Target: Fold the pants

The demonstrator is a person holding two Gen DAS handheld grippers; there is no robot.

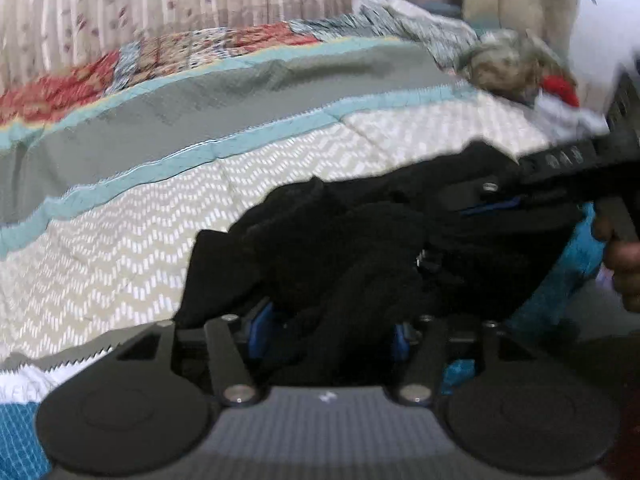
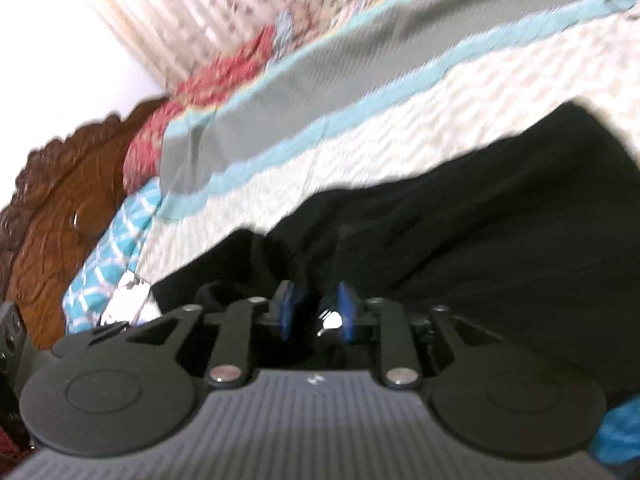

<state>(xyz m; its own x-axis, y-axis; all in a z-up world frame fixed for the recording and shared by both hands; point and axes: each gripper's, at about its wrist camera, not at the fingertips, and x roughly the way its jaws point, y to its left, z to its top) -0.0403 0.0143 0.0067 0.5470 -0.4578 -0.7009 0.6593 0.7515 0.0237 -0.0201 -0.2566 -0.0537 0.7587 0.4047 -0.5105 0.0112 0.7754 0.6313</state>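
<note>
On the left of the bed a carved wooden headboard [image 2: 60, 184] rises behind the quilt [image 1: 120, 260], whose grey and teal bands run across to the far side. The black pants [image 1: 320, 248] lie bunched on the pale zigzag part of the quilt, toward the near edge of the bed — in the right wrist view they spread as a broad dark sheet from the middle to the right.

The left gripper [image 1: 328, 332] has its fingers apart with a thick fold of the pants lying between the blue pads; the pads do not seem to press on the cloth, though the black fabric and the blur make that hard to call. The right gripper [image 2: 316, 312] is low over the near edge of the garment, its fingers slightly parted with a small gap between the pads. Nothing appears pinched there. In the left wrist view it reaches in from the right, with the person's hand [image 1: 624, 264] on its handle.

Judging by the heap, the pants are not yet flat, so the step in hand looks like regrasping to spread them. Next, each gripper needs a firm pinch on one edge — waistband or hem — before pulling the cloth smooth.
</note>
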